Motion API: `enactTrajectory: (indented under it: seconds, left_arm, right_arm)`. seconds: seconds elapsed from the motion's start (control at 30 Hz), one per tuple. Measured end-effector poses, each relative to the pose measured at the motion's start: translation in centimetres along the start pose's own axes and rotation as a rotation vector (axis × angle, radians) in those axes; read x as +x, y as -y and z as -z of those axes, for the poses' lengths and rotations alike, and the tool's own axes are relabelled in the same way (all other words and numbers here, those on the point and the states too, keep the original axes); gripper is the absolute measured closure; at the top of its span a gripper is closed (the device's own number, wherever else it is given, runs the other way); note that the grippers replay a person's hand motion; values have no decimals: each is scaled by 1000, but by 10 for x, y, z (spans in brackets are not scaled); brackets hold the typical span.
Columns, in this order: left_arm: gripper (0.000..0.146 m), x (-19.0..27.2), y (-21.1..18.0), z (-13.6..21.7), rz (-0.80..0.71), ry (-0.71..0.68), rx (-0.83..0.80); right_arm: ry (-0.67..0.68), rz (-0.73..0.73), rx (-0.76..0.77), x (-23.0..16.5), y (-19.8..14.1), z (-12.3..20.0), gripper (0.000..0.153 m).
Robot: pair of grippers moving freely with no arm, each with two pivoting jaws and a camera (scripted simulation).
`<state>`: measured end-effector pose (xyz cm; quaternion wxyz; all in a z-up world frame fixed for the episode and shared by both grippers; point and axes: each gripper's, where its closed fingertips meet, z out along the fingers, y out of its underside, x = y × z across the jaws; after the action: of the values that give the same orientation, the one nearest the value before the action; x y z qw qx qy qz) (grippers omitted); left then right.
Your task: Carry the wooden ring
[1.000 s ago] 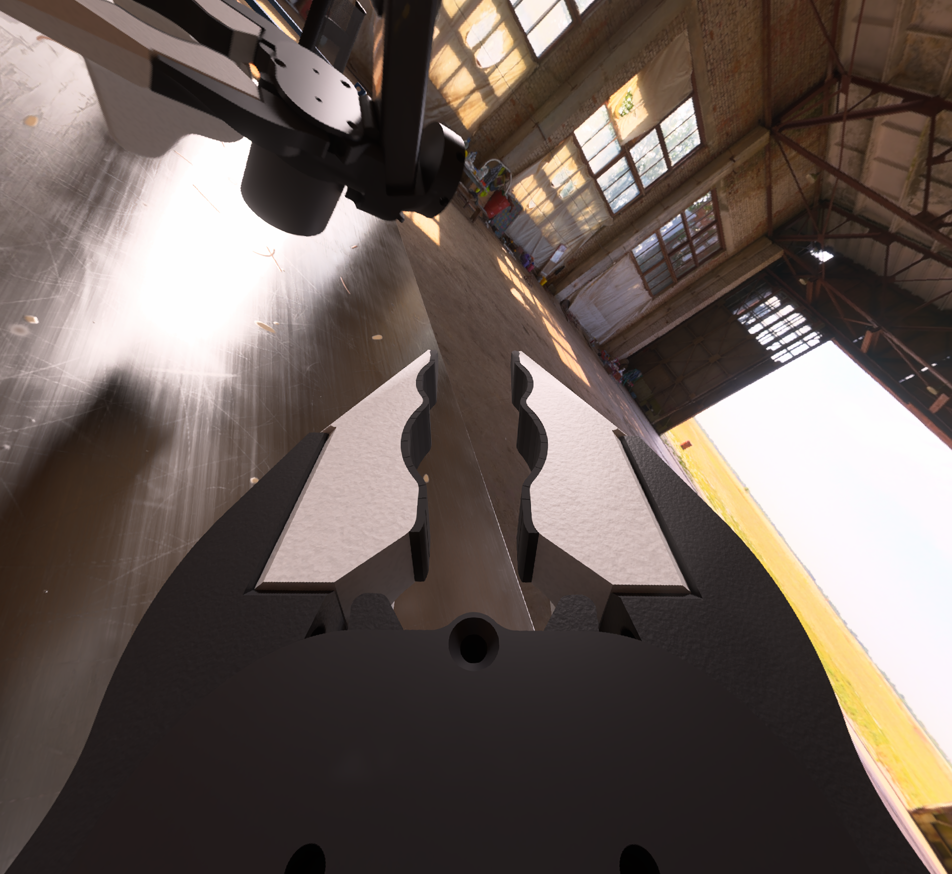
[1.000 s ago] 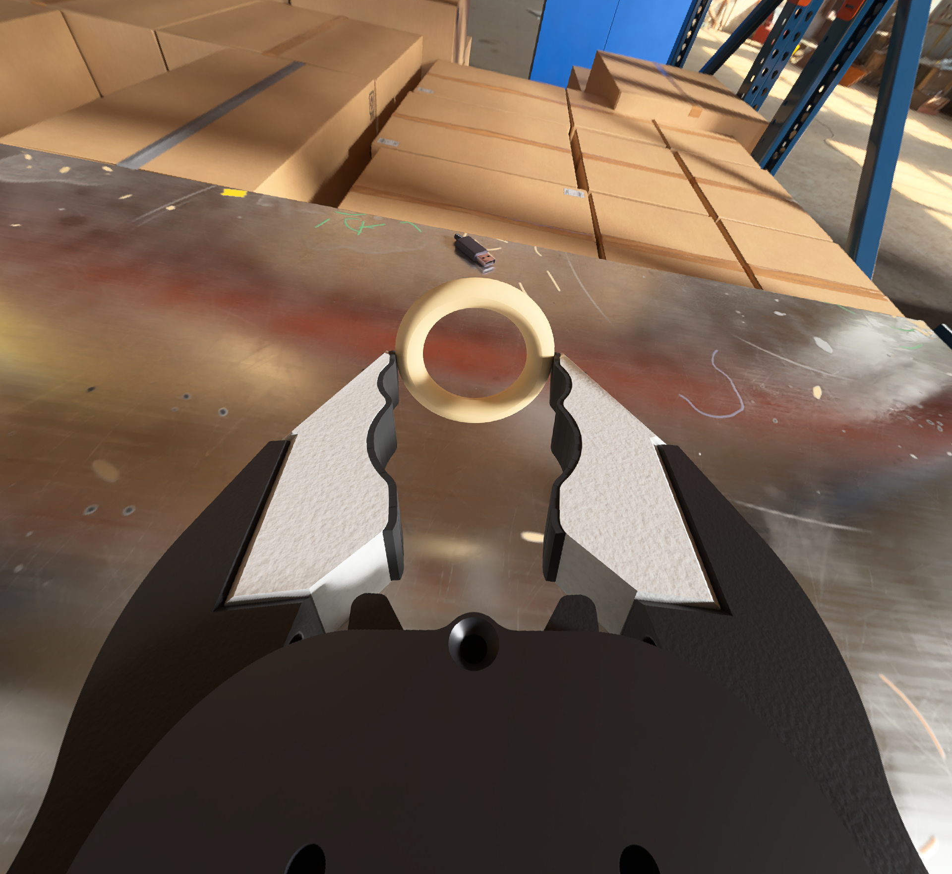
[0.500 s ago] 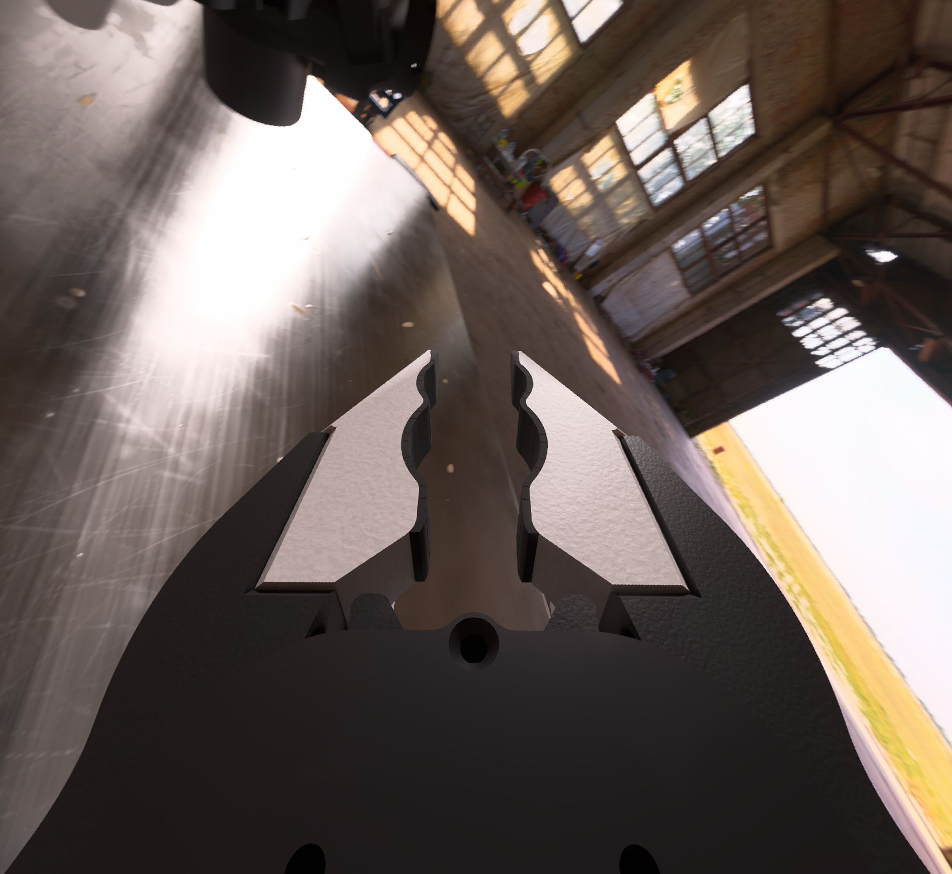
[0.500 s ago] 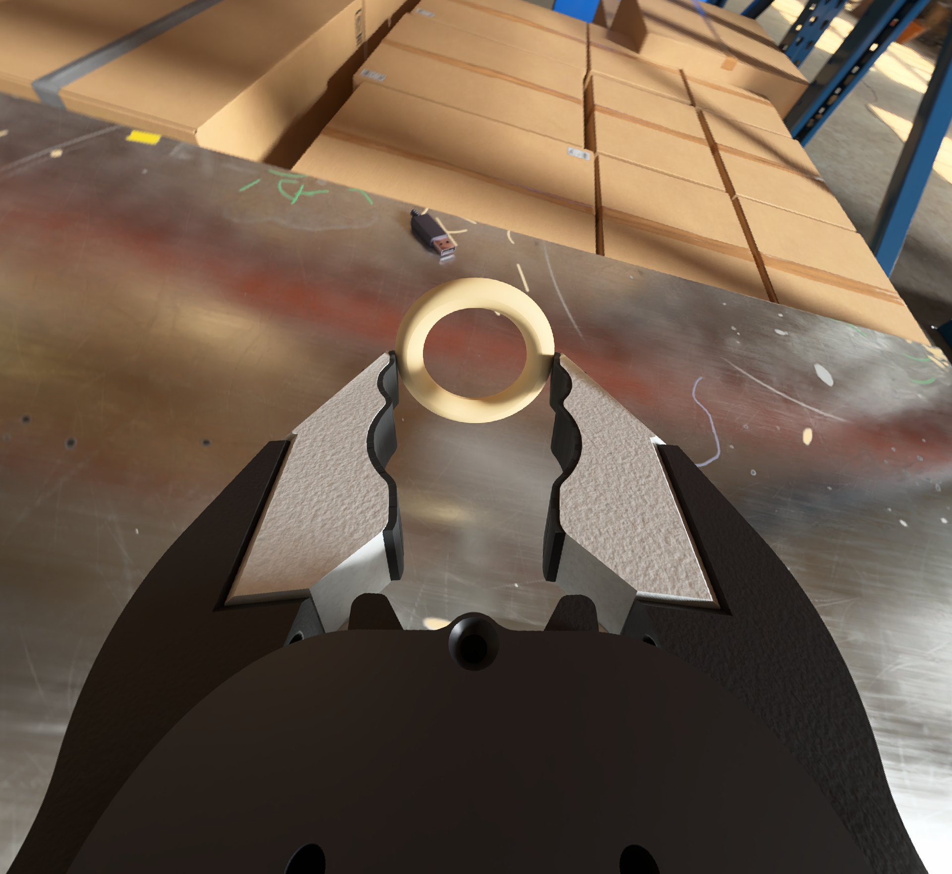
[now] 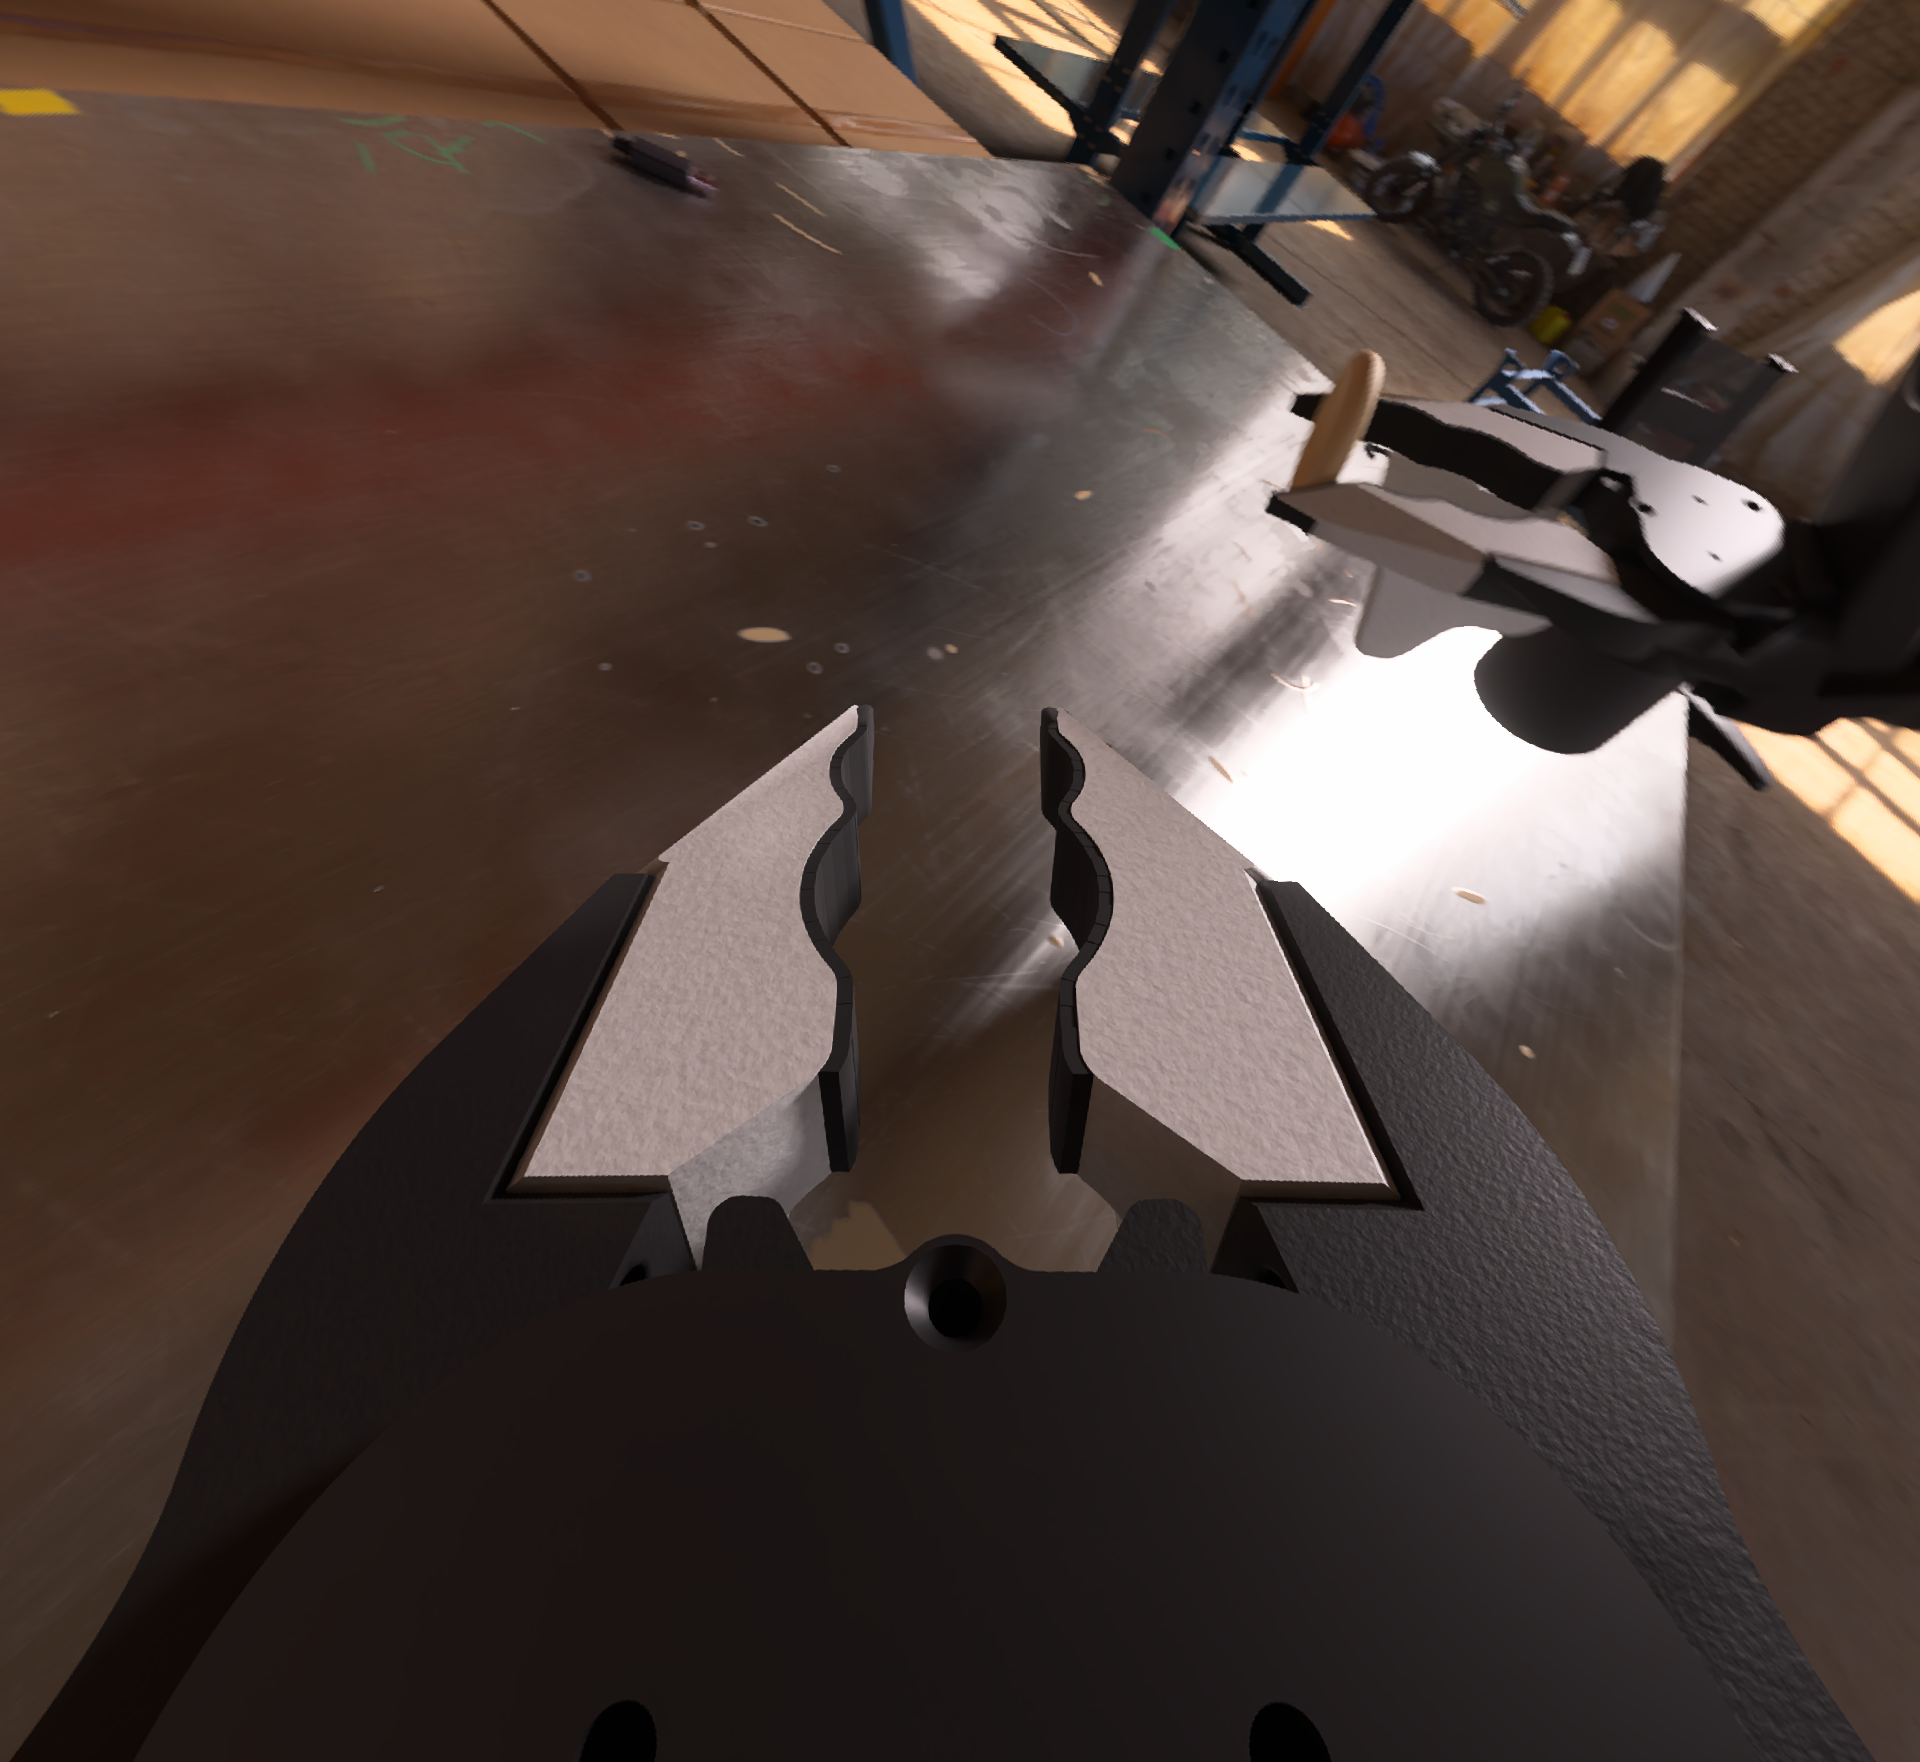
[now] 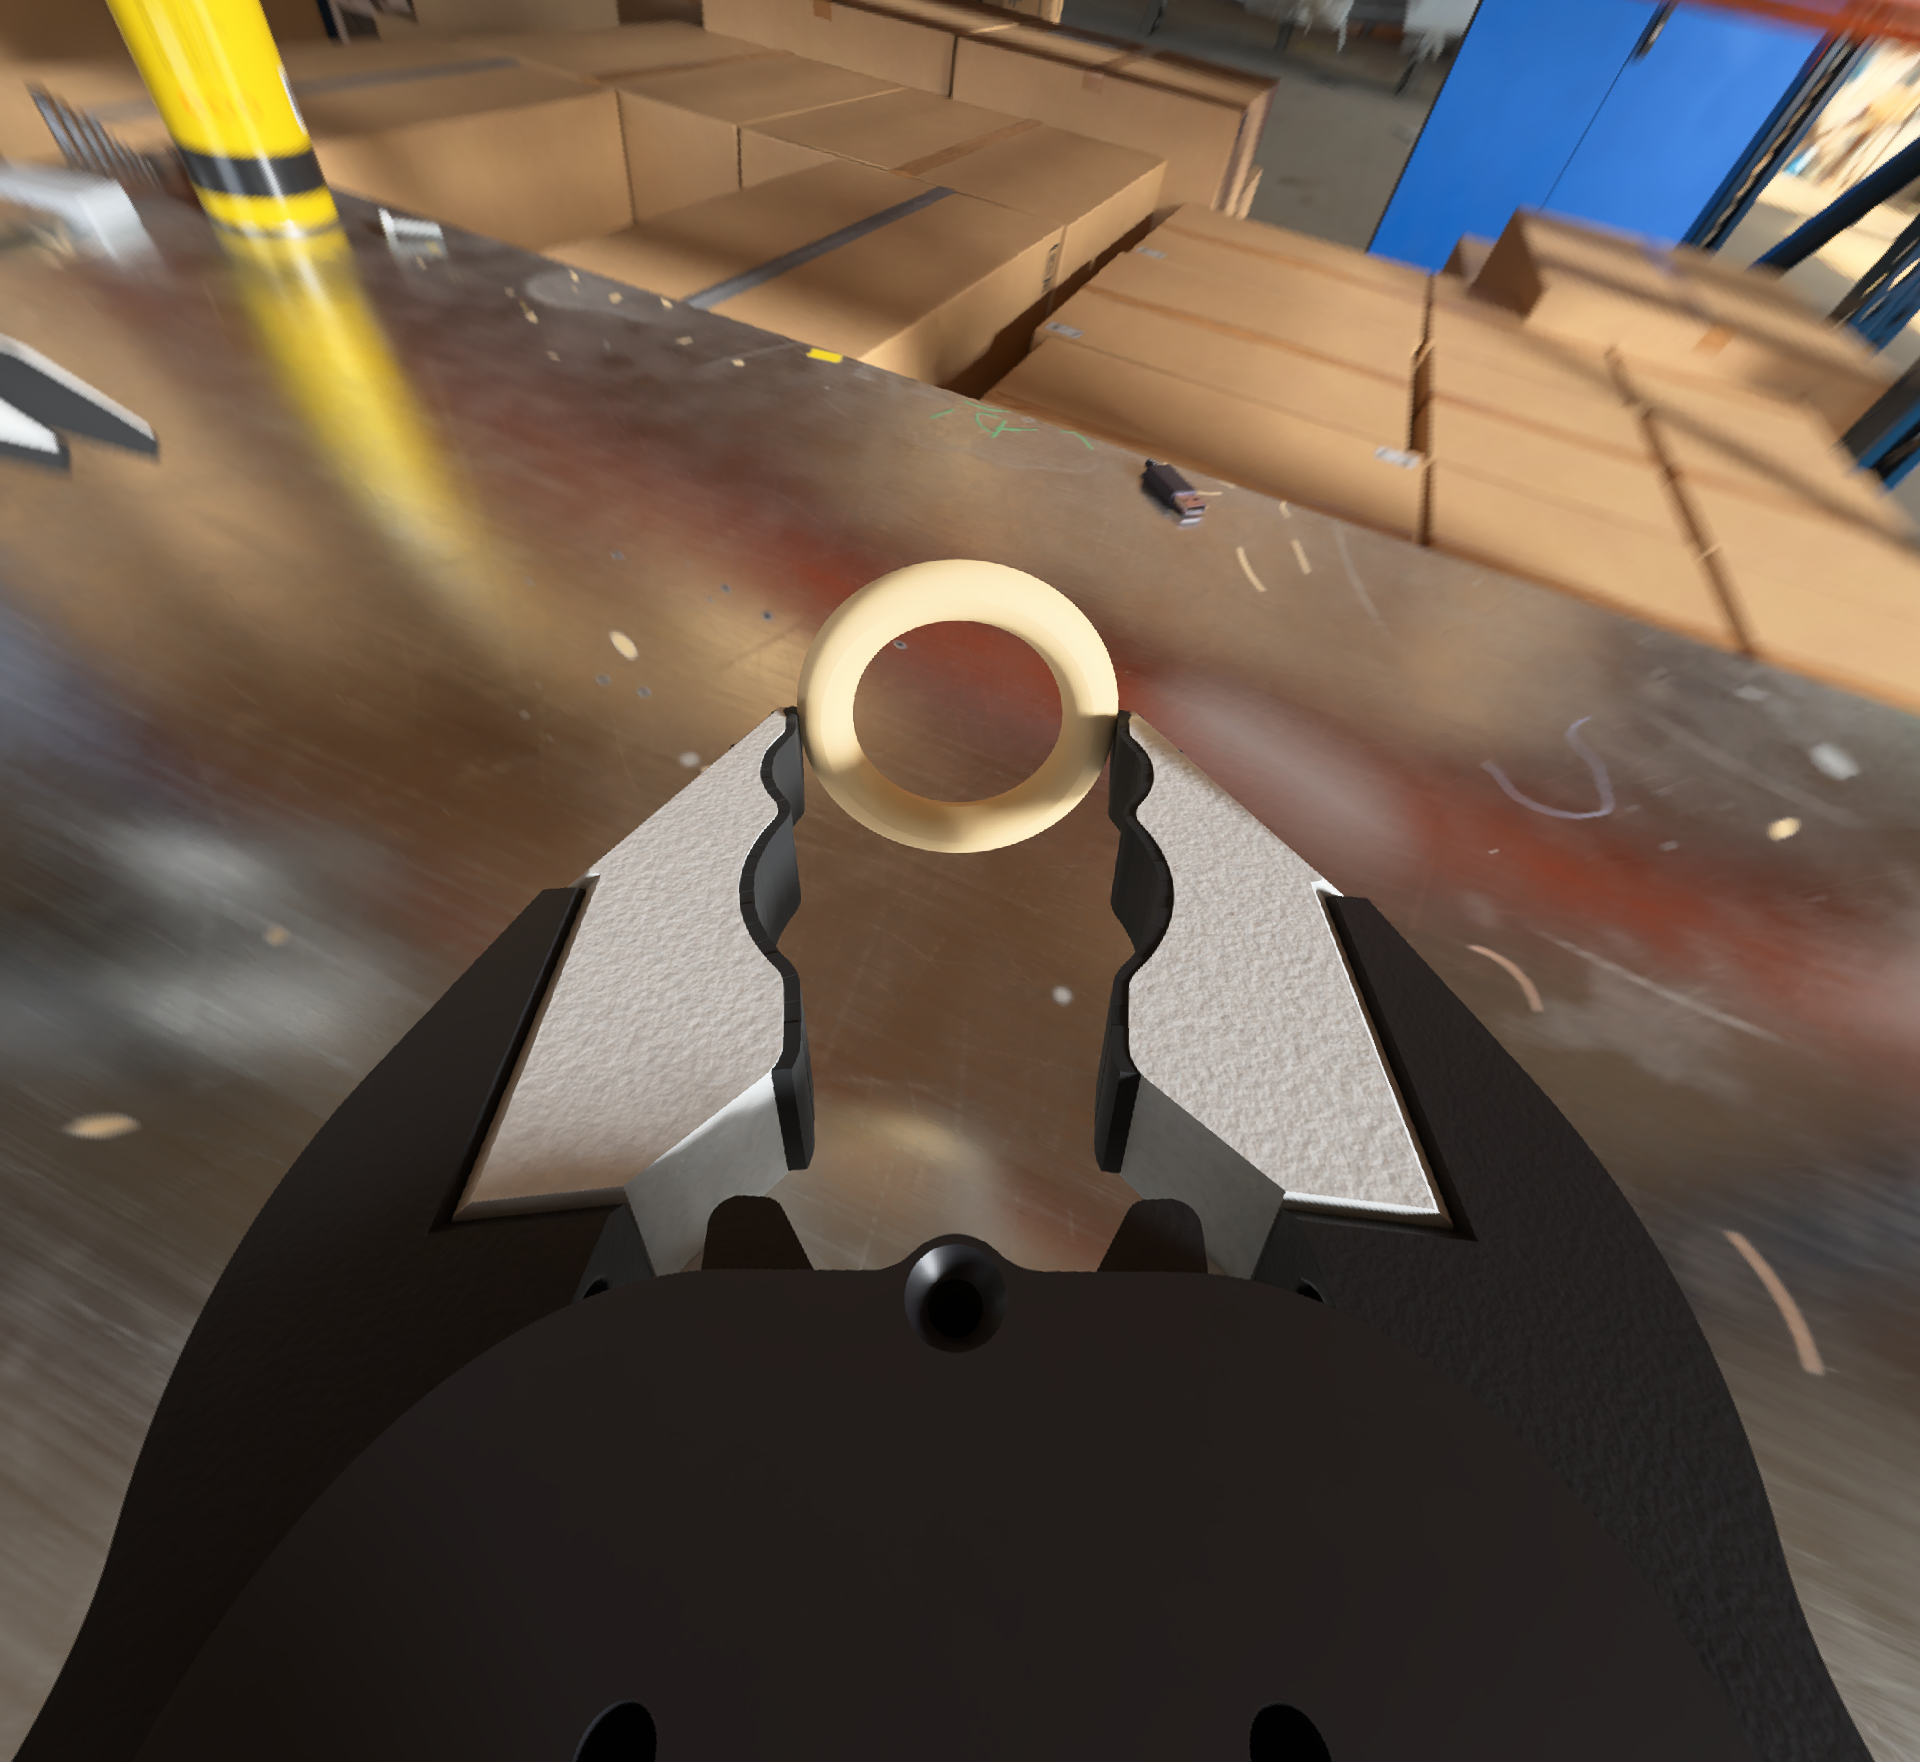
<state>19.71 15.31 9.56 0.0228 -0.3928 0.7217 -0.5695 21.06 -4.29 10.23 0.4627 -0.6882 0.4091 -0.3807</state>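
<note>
The pale wooden ring (image 6: 831,704) is pinched between the tips of my right gripper (image 6: 956,725), held upright a little above the scratched metal table (image 6: 416,777). In the left wrist view the same ring (image 5: 1345,419) shows edge-on in the right gripper (image 5: 1294,455) at the far right, above the table (image 5: 416,569). My left gripper (image 5: 956,725) is low over the table, its jaws apart with nothing between them. One of its fingertips (image 6: 62,424) shows at the left edge of the right wrist view.
A small dark USB stick (image 6: 1174,488) lies near the table's far edge; it also shows in the left wrist view (image 5: 660,159). Stacked cardboard boxes (image 6: 1247,330) stand beyond the edge. A yellow post (image 6: 229,50) rises at the far left. Blue racking (image 5: 1195,50) stands behind.
My left gripper has swung from facing the windows and roof to facing across the table, with the right gripper now on its right. My right gripper has turned left, still holding the ring.
</note>
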Motion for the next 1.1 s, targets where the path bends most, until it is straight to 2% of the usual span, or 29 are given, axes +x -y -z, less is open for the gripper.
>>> enactTrajectory:
  seconds: [0.07, 0.23, 0.43, 0.63, 0.73, 0.9, 1.1]
  left_arm:
    - [114, -9, -1, 1, -13, 48, 9]
    - [113, -32, -6, 2, -82, 195, -11]
    - [113, -37, -5, 7, -139, 257, -2]
    - [112, -42, -6, 8, -141, 275, 3]
    - [111, -45, -3, 9, -130, 287, 16]
    - [110, -50, 1, 10, -135, 323, 27]
    - [110, -46, -4, 5, -149, 328, 4]
  right_arm:
    - [-47, 96, 9, -2, -6, 2, 93]
    - [-117, 185, -47, -1, -23, -6, 93]
    - [-207, 324, -51, 3, -23, -13, 93]
    - [-324, 441, -12, 4, -10, 4, 93]
    - [-316, 415, -36, 3, -20, 17, 93]
    - [-276, 277, -27, 9, -27, 45, 93]
    - [-255, 230, -68, 23, -43, 52, 93]
